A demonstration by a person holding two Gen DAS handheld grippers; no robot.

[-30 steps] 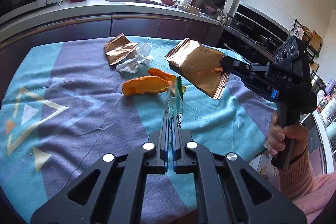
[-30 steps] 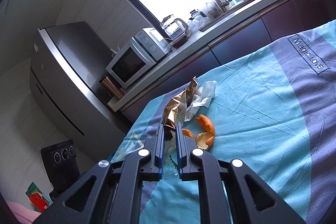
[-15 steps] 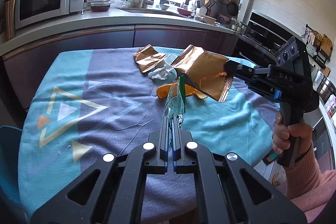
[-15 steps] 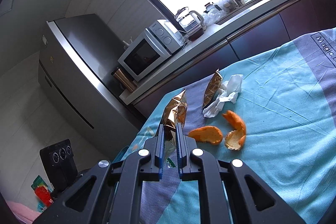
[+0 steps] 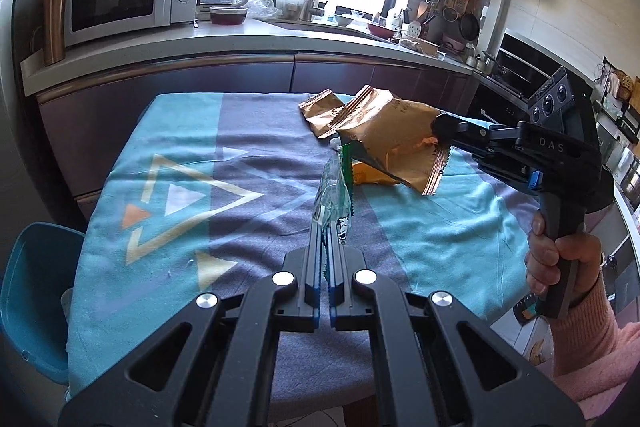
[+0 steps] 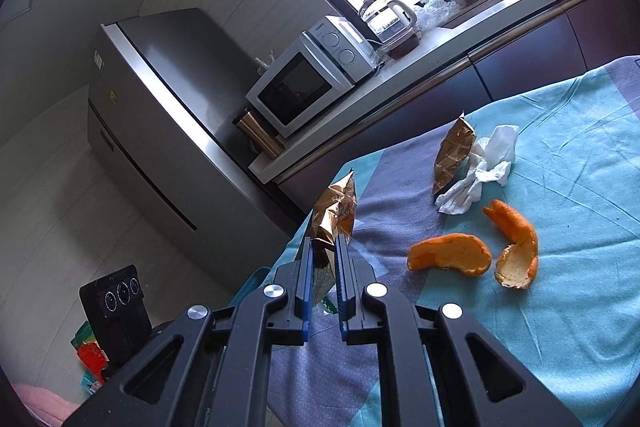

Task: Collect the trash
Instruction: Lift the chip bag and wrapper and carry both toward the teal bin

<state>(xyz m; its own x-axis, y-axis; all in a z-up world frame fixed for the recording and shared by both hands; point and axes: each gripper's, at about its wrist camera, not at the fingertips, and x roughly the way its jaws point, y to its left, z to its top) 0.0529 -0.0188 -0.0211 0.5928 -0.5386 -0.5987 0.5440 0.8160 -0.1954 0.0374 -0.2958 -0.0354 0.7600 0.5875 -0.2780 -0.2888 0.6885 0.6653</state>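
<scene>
Crinkled gold foil bag [image 5: 394, 143] pinched in right gripper [image 6: 324, 247], clear green-edged wrapper [image 5: 334, 195] clamped in left gripper [image 5: 325, 227]

Clear green wrapper [image 5: 334, 193] upright, pinched. Large gold bag [image 5: 394, 143] held above tablecloth. Small gold bag [image 6: 454, 155], crumpled tissue [image 6: 482, 169], two orange peels [image 6: 450, 259] lying on tablecloth.

Wore a pink ribbed knit sleeve [image 5: 588, 351] at the right wrist. Carried 2 matte black grippers: the left gripper [image 5: 329, 227] with slim parallel fingers [image 5: 315, 259] edged in blue, triangular cut-outs and 4 silver round screws across its frame. Showed "DAS" in pale letters, a blue clip, 3 round lenses and a black pistol handle on the right gripper [image 5: 440, 125].
</scene>
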